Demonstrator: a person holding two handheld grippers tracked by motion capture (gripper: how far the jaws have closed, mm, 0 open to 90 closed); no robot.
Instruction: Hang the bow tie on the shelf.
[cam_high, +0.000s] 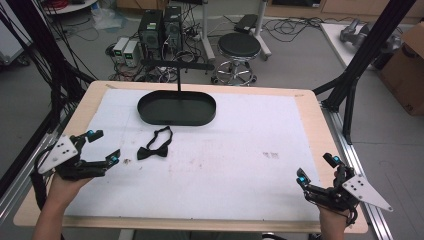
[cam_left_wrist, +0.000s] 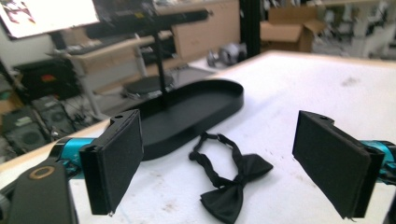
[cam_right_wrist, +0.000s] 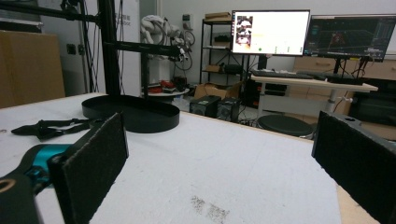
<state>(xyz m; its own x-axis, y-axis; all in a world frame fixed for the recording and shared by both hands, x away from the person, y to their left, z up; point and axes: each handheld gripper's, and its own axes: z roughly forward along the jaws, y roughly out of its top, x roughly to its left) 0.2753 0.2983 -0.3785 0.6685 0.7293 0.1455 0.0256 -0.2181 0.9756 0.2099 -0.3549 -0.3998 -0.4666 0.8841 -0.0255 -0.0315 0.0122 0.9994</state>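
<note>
A black bow tie (cam_high: 154, 146) with its neck strap lies flat on the white mat, just in front of a black oval tray (cam_high: 176, 108) that carries a T-shaped stand (cam_high: 178, 65). My left gripper (cam_high: 104, 146) hovers at the mat's left side, jaws open and pointing toward the bow tie (cam_left_wrist: 229, 178), which lies ahead between the two pads with nothing touching it. My right gripper (cam_high: 316, 169) rests near the front right corner, open and empty; the tray (cam_right_wrist: 131, 113) and bow tie (cam_right_wrist: 51, 127) lie far off to its left.
The white mat (cam_high: 240, 150) covers a wooden table (cam_high: 310, 105). Black frame struts (cam_high: 357, 60) rise at the right edge and cables hang at the left. A stool (cam_high: 239, 47) and computers stand on the floor beyond.
</note>
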